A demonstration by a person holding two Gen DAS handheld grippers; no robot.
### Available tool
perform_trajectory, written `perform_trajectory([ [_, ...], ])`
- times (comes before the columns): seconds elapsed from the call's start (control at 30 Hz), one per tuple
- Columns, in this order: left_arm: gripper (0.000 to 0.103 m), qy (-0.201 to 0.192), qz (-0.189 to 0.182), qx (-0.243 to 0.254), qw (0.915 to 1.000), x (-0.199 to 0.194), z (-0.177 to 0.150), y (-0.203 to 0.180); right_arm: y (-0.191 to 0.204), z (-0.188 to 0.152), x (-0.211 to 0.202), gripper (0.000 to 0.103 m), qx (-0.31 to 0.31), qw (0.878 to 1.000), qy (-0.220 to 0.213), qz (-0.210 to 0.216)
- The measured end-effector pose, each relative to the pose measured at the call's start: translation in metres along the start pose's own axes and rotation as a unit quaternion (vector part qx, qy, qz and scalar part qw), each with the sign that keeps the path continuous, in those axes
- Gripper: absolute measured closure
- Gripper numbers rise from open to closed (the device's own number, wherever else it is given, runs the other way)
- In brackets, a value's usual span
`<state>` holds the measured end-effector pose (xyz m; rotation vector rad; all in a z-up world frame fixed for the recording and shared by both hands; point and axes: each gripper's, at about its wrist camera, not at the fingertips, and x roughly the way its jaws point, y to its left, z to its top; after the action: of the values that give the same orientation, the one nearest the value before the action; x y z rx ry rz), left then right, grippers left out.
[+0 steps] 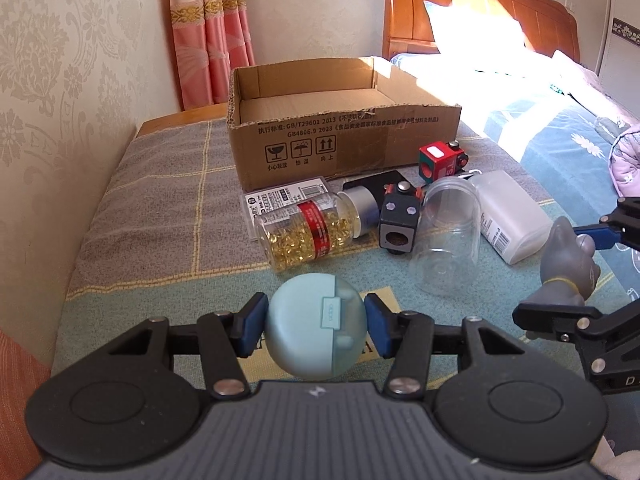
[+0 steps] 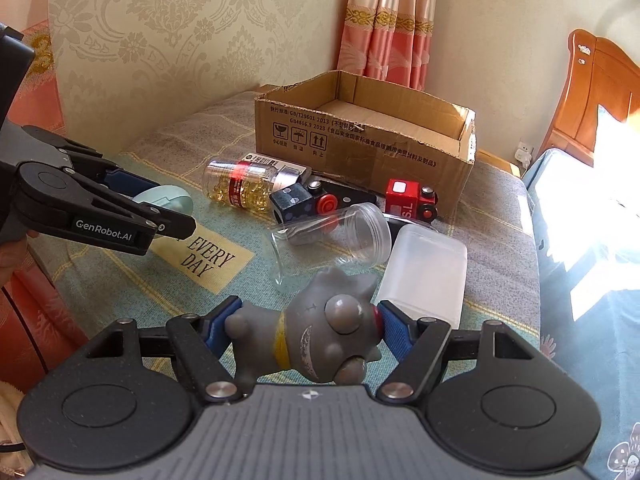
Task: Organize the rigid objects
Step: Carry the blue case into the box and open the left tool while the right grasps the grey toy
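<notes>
The right hand-held gripper [image 2: 308, 330] clamps a grey spiky figurine [image 2: 320, 336].

Matt corrugated cardboard box [image 1: 320, 128], clear glossy plastic jar [image 1: 448, 236], smooth matt rubbery grey figurine [image 2: 320, 332], woven cloth cover [image 1: 160, 200]

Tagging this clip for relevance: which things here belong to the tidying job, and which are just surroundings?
Job:
- round pale-blue plastic case, in left gripper
- grey rubber spiky figure, in right gripper
- open cardboard box
- capsule bottle
- clear plastic jar
- red toy train car

Surroundings:
- pink curtain
- wooden headboard
</notes>
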<state>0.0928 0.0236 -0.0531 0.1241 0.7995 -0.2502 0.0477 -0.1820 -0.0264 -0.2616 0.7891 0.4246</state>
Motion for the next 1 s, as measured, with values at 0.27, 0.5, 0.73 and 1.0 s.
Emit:
perform_trajectory([
  [0.27, 0.051, -0.033, -0.002, 0.009, 0.9994, -0.014, 0.031, -0.005, -0.017, 0.017, -0.010, 0.025, 0.005, 1.000, -0.022, 0.002],
  [0.5, 0.051, -0.072, 0.003, 0.002, 0.9974, -0.005, 0.078, -0.002, -0.034, 0.045, -0.006, 0.025, 0.002, 0.999, -0.044, -0.003],
  [0.73, 0.051, -0.096, 0.011, -0.005, 0.9953, 0.030, 0.136, 0.006, -0.052, 0.074, 0.002, 0.025, 0.000, 0.998, -0.064, -0.012],
  [1.0, 0.051, -0.080, 0.023, -0.005, 0.9965, 0.085, 0.174, 0.012, -0.073, 0.096, 0.016, 0.025, 0.004, 0.997, -0.068, -0.022],
])
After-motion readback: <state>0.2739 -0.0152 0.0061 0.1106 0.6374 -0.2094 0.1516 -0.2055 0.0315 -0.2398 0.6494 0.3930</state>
